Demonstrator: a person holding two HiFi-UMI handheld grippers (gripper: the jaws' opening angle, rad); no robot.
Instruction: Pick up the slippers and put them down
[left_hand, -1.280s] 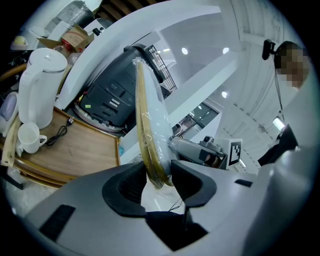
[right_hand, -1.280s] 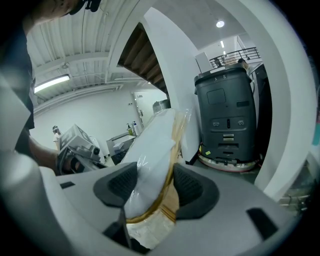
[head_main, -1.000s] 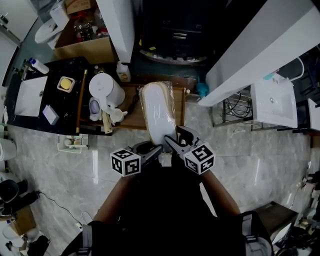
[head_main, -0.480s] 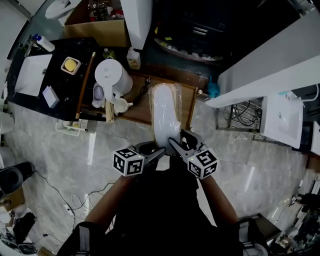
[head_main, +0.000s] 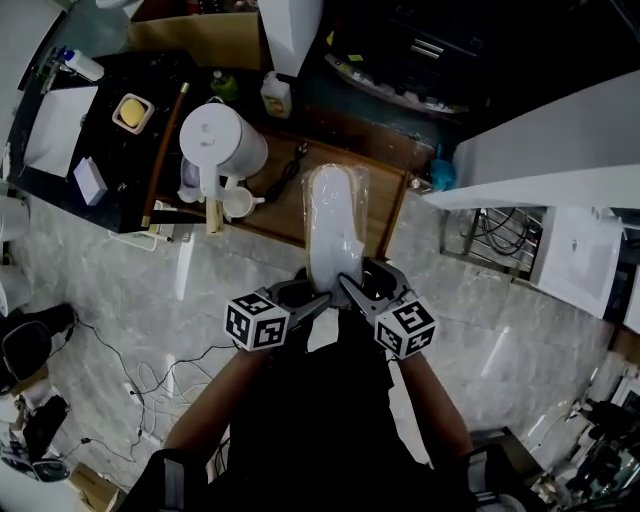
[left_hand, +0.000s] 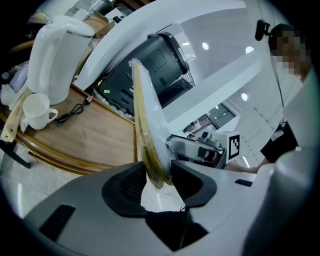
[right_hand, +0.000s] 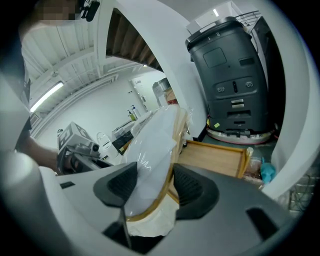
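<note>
**Supervisor:** Where is the item, and who has it?

**Operator:** The slippers, a flat white pair sealed in a clear bag, hang over the right half of the wooden bench. Their near end sticks out past the bench's near edge towards me. I cannot tell whether the far end touches the wood. The left gripper is closed to a narrow gap on the pack's near end, gripping it edge-on. The right gripper is clamped on the same end from the other side, with its jaws set wider across the flat of the pack.

**Supervisor:** Handling assessment?

**Operator:** I judge it light, thin and bendy, so the unsupported far end may droop. The film looks slick and crinkled, and a grip on loose plastic alone could slide. The sound hold is at the near end, with the pads on the tan sole rim through the bag.

**Supervisor:** Hazards?

**Operator:** The white kettle and mug stand on the bench's left end, apart from the pack.
</note>
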